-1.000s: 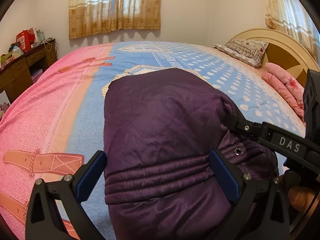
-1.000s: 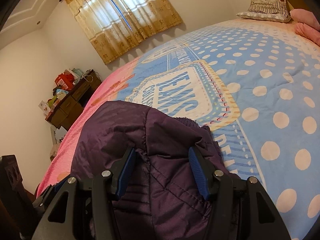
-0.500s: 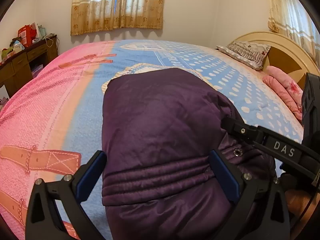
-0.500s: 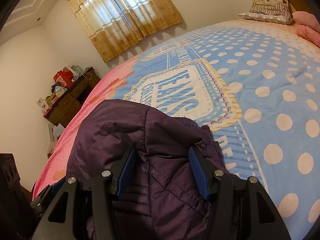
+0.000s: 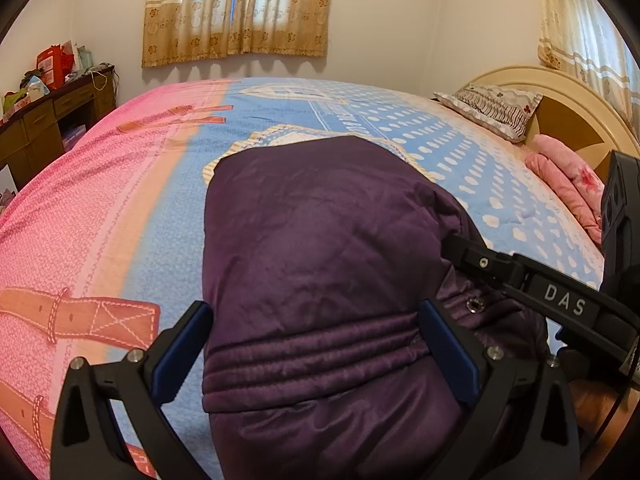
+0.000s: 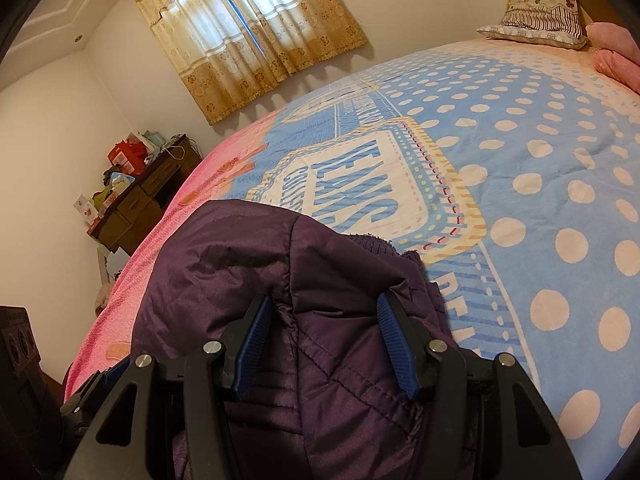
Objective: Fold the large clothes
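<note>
While the jacket (image 5: 320, 264) lies bundled mid-frame on the bedspread (image 5: 120, 216), your left gripper (image 5: 316, 344) spreads wide around its hem; your right gripper (image 6: 324, 336), half-spread, straddles a puffed fold.

One padded dark-purple quilted jacket (image 5: 320, 264) lies on one bed covered by a pink-and-blue printed bedspread (image 5: 120, 208). Two black two-finger grippers with blue pads are present: the left gripper (image 5: 316, 344) and the right gripper (image 6: 324, 340). One striped, patterned pillow (image 5: 492, 110) sits by one cream curved wooden headboard (image 5: 560, 96). One folded pink blanket (image 5: 568, 176) is visible. One dark brown wooden desk (image 6: 148, 200) is visible. Two windows carry beige patterned curtains (image 5: 240, 8).
</note>
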